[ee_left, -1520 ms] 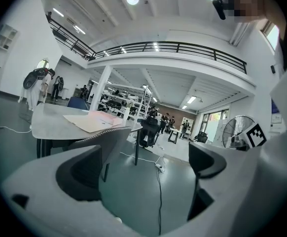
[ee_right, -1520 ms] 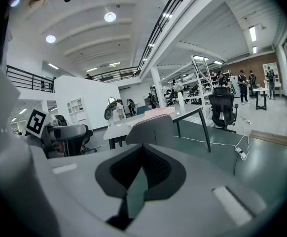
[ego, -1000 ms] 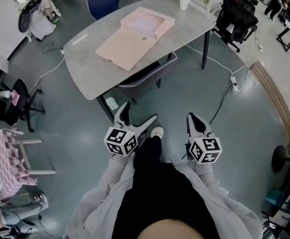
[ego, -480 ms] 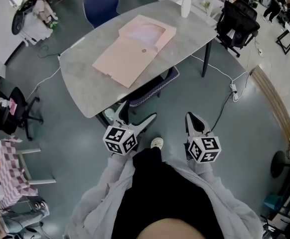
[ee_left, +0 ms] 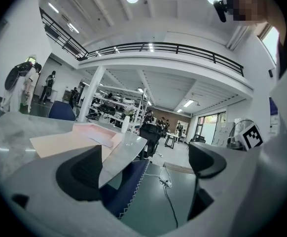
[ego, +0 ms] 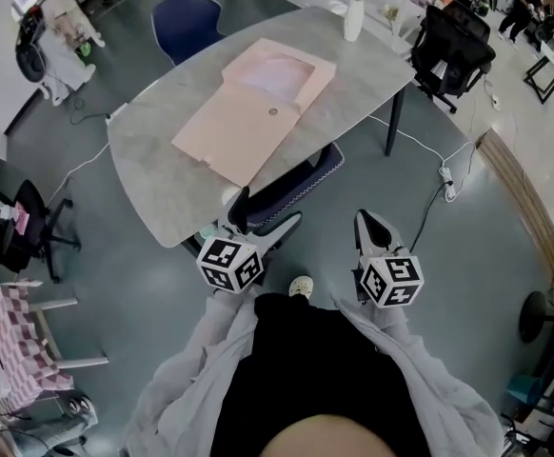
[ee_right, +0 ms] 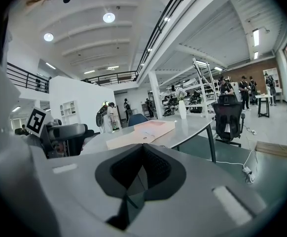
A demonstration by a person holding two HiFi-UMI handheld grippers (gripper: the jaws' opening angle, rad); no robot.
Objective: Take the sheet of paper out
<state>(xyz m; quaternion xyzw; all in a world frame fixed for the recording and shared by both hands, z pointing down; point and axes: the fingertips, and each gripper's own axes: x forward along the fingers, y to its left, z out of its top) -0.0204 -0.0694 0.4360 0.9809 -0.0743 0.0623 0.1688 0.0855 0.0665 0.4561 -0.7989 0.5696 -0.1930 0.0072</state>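
A flat tan cardboard box (ego: 244, 122) lies open on the grey table (ego: 153, 150), its lid spread toward me. In its far tray half rests a pale sheet of paper (ego: 277, 65). Both grippers hang over the floor, short of the table's near edge. My left gripper (ego: 263, 217) is open, with nothing between its jaws. My right gripper (ego: 370, 227) is shut and empty. The left gripper view has the box (ee_left: 67, 142) and the paper (ee_left: 101, 139) beyond the wide-apart jaws of that gripper (ee_left: 146, 167). The right gripper view shows its gripper (ee_right: 141, 174) closed below the box (ee_right: 143, 131).
A dark blue chair (ego: 291, 184) is tucked under the table's near edge, just ahead of the left gripper. A white vase (ego: 353, 17) stands at the table's far end. A black office chair (ego: 453, 31) and floor cables (ego: 439, 165) lie to the right.
The table and box have drawn nearer to me and the grippers. Both grippers keep their states, left open and right shut.
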